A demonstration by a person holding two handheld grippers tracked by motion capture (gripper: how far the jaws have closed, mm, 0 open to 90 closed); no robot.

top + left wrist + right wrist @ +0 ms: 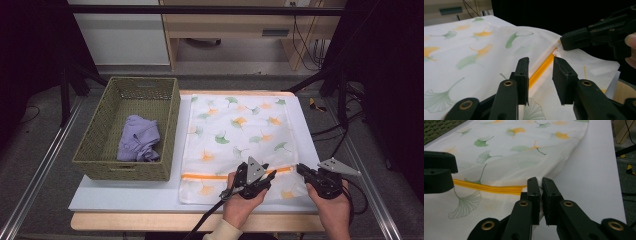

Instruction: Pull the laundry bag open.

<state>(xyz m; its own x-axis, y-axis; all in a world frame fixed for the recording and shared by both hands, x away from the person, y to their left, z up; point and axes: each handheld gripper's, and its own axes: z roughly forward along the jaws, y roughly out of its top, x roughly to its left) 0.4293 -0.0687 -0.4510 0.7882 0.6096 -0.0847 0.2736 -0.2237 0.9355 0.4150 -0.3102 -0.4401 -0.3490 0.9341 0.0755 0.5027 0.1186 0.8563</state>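
A white mesh bag [240, 135] printed with green and orange ginkgo leaves lies flat on the white board. A yellow zipper [220, 176] runs across its near end. My right gripper [540, 182] is shut on the bag's right edge at the end of the zipper [489, 188], pinching the fabric. My left gripper [540, 65] hovers low over the zipper [541, 71] just left of there, jaws apart with the yellow strip between them and no pad pressing on it. In the high view the left gripper [272, 176] and right gripper [301, 169] sit close together.
A woven olive basket [107, 167] stands on the board's left side with a crumpled lilac cloth [138, 138] inside. Bare white board [125, 195] lies in front of the basket. Metal rails flank the table and cables trail at the right.
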